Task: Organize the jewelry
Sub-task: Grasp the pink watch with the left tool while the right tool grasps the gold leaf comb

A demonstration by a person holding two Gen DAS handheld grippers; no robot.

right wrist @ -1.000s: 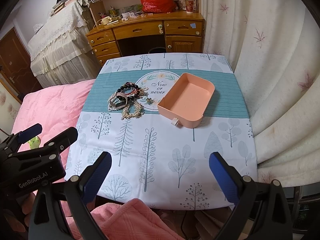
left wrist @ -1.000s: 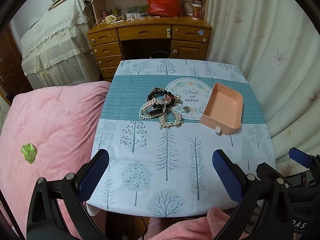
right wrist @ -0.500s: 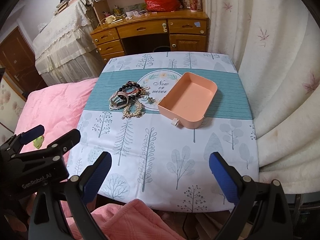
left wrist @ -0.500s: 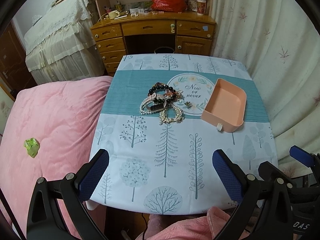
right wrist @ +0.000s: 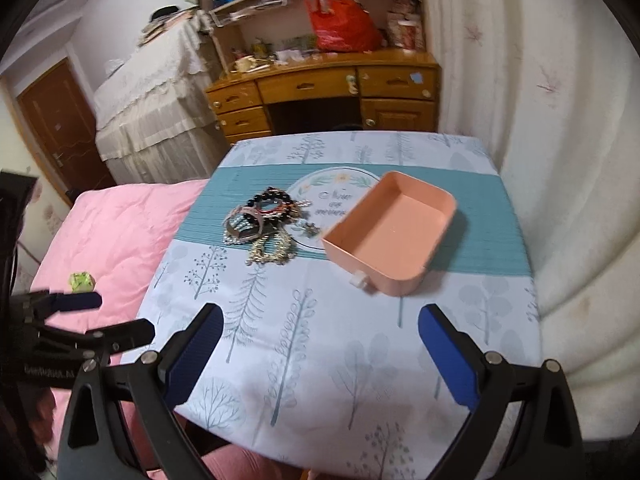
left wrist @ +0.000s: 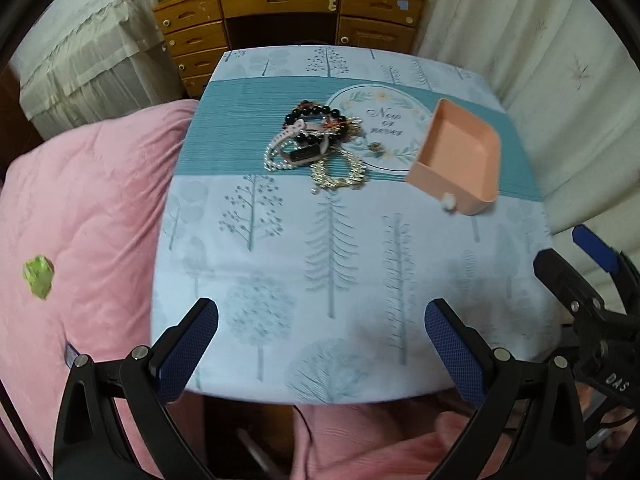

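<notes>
- Left gripper (left wrist: 322, 330): hovers over near edge of table (left wrist: 360, 352), pads spread wide, nothing between.
- Right gripper (right wrist: 320, 338): also over near edge, fingers wide apart, empty; seen in left view at lower right.
- Tablecloth (right wrist: 320, 360): pale w/ tree print, teal band across far half, round "Now or never" emblem (left wrist: 380, 128) in band.
- Pink quilt (left wrist: 80, 220) against table's left edge; sm green scrap (left wrist: 38, 278) on it.
- Jewelry pile (left wrist: 316, 146): on teal band, centre-left, just left of emblem. Black bead bracelet (left wrist: 310, 114) at far side, pearl strand (left wrist: 274, 162) at left, gold chain piece (left wrist: 340, 172) nearest, at band's near edge.
- Sm charm (left wrist: 375, 147) apart from pile, on emblem.
- Pink tray (right wrist: 390, 236): right of pile, near right edge, turned at an angle, empty, 1 white knob (right wrist: 358, 280) on near wall.
- Beyond far edge: wooden desk (right wrist: 320, 92) w/ drawers, red bag (right wrist: 340, 24) on top.
</notes>
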